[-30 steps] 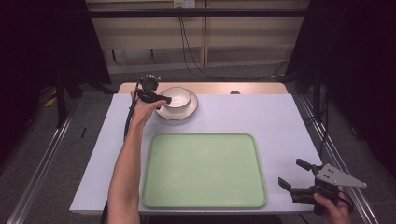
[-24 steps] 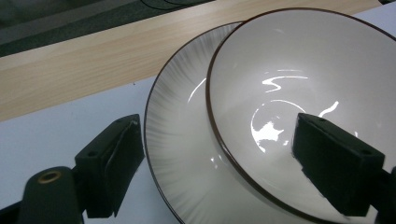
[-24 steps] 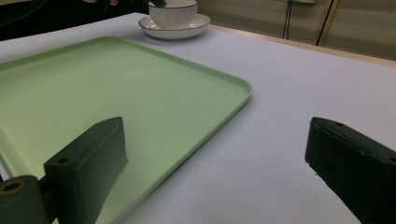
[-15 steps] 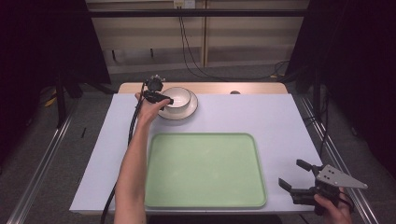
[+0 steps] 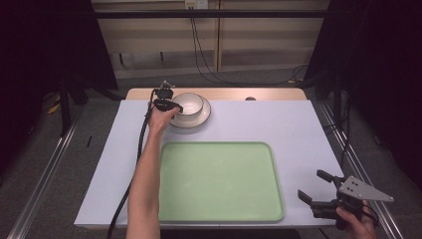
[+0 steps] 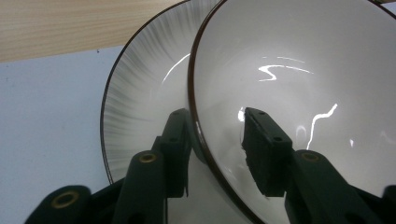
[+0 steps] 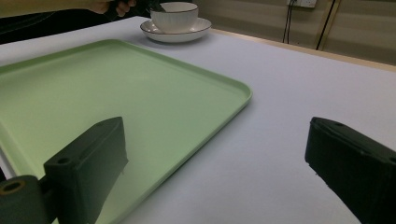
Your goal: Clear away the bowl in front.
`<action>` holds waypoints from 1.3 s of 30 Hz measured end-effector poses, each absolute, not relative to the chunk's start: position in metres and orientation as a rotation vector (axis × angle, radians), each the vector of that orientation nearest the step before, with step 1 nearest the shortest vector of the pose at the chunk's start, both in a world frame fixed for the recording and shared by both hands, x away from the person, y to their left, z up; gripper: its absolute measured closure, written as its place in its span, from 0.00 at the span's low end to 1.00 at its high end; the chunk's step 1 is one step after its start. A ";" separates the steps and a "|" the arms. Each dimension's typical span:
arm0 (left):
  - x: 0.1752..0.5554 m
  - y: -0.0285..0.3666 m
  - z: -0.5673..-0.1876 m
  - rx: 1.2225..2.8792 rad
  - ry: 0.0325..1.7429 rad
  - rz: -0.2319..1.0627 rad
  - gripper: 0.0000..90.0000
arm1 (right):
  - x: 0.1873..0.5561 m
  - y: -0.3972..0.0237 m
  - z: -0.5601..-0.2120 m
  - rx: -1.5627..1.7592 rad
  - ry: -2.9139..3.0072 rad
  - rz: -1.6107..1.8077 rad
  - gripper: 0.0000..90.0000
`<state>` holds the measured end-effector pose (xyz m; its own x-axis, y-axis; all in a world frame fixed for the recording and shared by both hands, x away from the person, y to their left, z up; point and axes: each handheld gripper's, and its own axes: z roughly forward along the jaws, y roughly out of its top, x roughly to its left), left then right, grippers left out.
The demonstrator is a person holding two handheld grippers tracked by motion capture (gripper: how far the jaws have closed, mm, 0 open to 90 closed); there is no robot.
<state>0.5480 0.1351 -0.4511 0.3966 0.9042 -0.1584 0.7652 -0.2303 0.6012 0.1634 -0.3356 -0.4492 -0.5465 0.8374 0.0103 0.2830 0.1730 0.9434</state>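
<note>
At the far edge of the pale lilac table cover (image 5: 298,134), a glossy white ceramic bowl with a thin dark rim (image 5: 189,104), seated on a white ribbed saucer with a dark edge (image 5: 201,118). Behind both, a strip of bare light wood tabletop (image 5: 268,94).

Left gripper (image 5: 175,107) at the bowl's near-left rim, held by the left hand (image 5: 160,117) on a long bare forearm, black cable trailing beside it. In the left gripper view, jaws astride the bowl's wall (image 6: 299,60): one pad outside, over the saucer (image 6: 140,112), the other inside the bowl. Jaws just closing in around that rim; outer pad right against the wall, inner pad apparently a hair off it, so not yet a firm pinch as far as can be told.

Nearer the person, a flat rectangular mint-green plastic tray with rounded corners (image 5: 219,149), lying bare in the middle of the cover, well apart from bowl and saucer.

Right gripper (image 5: 318,191) at the near right corner, just beside the tray's right edge, gripped by the right hand (image 5: 356,224), grey three-cornered plate on top. Jaws spread wide with nothing between them; in the right gripper view, hanging low over the tray's corner (image 7: 219,84) and the cover (image 7: 289,93), bowl (image 7: 173,16) far ahead.
</note>
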 end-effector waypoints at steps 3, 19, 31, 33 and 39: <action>0.549 0.137 -0.451 2.049 1.431 0.285 0.80 | 0.164 -0.336 -0.449 1.056 1.927 1.373 0.06; 0.550 0.142 -0.449 1.937 1.509 0.223 0.92 | 0.163 -0.335 -0.449 1.055 1.926 1.381 0.06; 0.548 0.143 -0.448 1.885 1.562 0.204 0.92 | 0.162 -0.336 -0.449 1.058 1.921 1.384 0.06; 0.547 0.143 -0.448 1.864 1.582 0.216 0.92 | 0.162 -0.336 -0.449 1.060 1.916 1.384 0.06; 0.546 0.143 -0.445 1.860 1.586 0.228 0.92 | 0.162 -0.336 -0.449 1.055 1.916 1.392 0.05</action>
<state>0.5457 0.1426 -0.4449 0.2446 0.9267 -0.2852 0.8092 -0.0330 0.5866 0.1619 -0.3363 -0.4488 -0.5465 0.8373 0.0194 0.2769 0.1588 0.9477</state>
